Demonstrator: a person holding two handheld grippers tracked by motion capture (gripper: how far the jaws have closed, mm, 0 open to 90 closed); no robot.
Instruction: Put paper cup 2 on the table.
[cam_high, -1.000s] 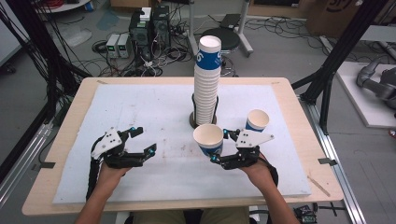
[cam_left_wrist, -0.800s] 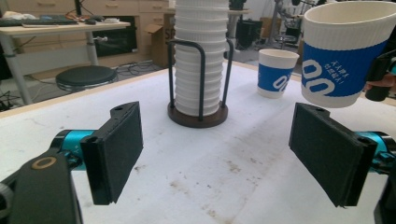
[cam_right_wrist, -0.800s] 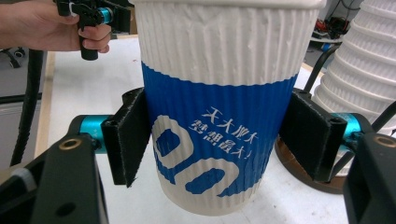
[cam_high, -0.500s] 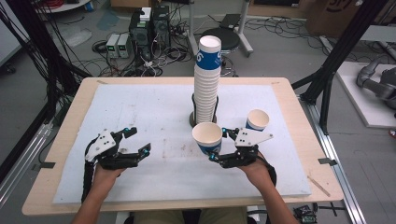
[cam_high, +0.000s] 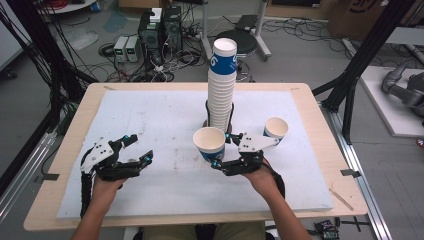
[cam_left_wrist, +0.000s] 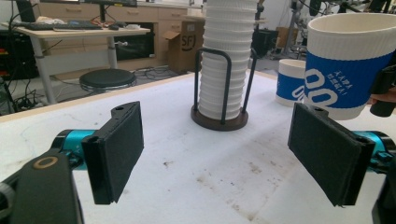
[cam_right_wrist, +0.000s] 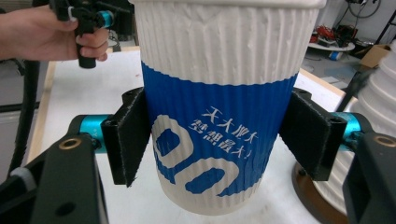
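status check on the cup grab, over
Right gripper shut on paper cup, held upright. Left gripper open, empty, its jaws closing a little. Cup stack close behind; second cup standing apart.

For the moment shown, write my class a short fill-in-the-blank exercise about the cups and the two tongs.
1. The right tongs are shut on a ____.
2. The tall stack of cups stands in a black wire ____.
3. The left tongs hold ____.
4. Besides the stack and the held cup, ____ more cup stands on the table.

Missing words: cup; rack; nothing; one
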